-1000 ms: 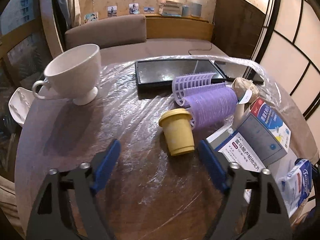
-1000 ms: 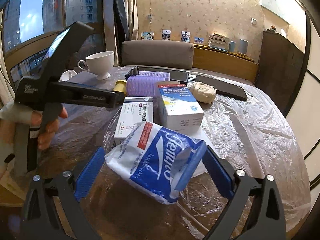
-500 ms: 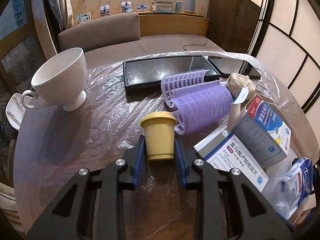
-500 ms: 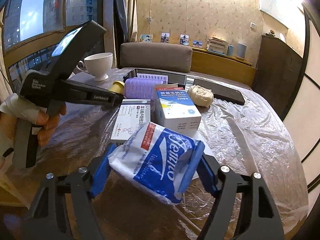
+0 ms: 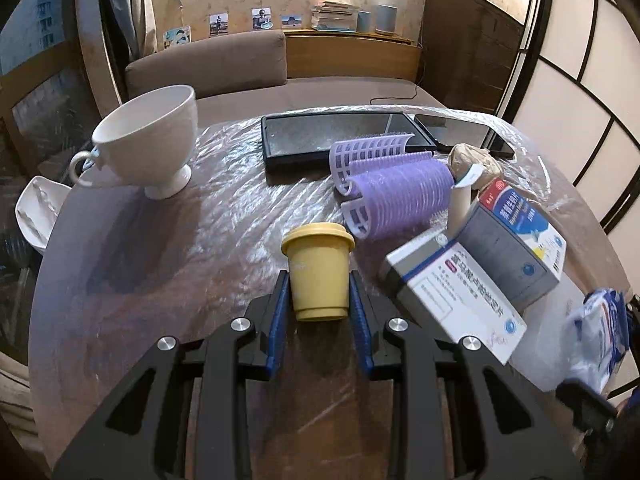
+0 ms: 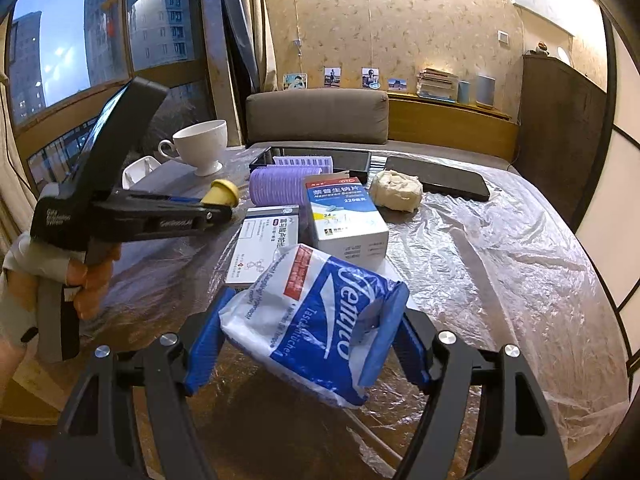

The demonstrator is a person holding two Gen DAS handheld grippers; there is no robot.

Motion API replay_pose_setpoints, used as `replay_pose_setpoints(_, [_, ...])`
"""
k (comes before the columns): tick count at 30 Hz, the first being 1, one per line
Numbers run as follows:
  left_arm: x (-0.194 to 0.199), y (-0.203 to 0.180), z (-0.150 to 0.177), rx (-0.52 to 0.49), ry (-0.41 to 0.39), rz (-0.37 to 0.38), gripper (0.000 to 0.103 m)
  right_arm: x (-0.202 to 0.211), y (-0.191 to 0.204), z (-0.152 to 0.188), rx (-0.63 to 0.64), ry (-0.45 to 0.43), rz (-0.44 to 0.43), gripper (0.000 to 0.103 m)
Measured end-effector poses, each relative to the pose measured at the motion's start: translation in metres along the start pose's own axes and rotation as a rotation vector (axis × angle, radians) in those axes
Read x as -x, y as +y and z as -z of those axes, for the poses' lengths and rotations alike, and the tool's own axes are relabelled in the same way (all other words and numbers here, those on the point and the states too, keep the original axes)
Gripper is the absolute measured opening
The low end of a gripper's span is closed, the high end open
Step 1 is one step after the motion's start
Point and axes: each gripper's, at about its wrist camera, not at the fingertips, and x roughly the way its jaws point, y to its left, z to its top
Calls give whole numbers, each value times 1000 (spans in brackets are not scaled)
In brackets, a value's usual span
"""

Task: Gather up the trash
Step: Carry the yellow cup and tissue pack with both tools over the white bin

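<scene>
Left gripper [image 5: 319, 300]: clamped on the yellow cup [image 5: 318, 272], gripped low on its sides so it can be lifted off the table [image 5: 160, 280]
Yellow cup: inverted, rim away from the camera, long axis running along the fingers
Right gripper [image 6: 308, 340]: pads pressed on the tissue pack [image 6: 316, 320]
Tissue pack: held across its width, long axis tilted, pointing away

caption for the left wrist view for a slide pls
Left claw shut on a small yellow cup lying on the plastic-covered table, beside medicine boxes.
</scene>
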Motion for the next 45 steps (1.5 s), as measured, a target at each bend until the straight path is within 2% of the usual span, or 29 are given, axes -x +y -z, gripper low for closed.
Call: replay_pose_setpoints(45, [83,-23,86,9,-62,78,31,20,-4,9,23,41,-36,72])
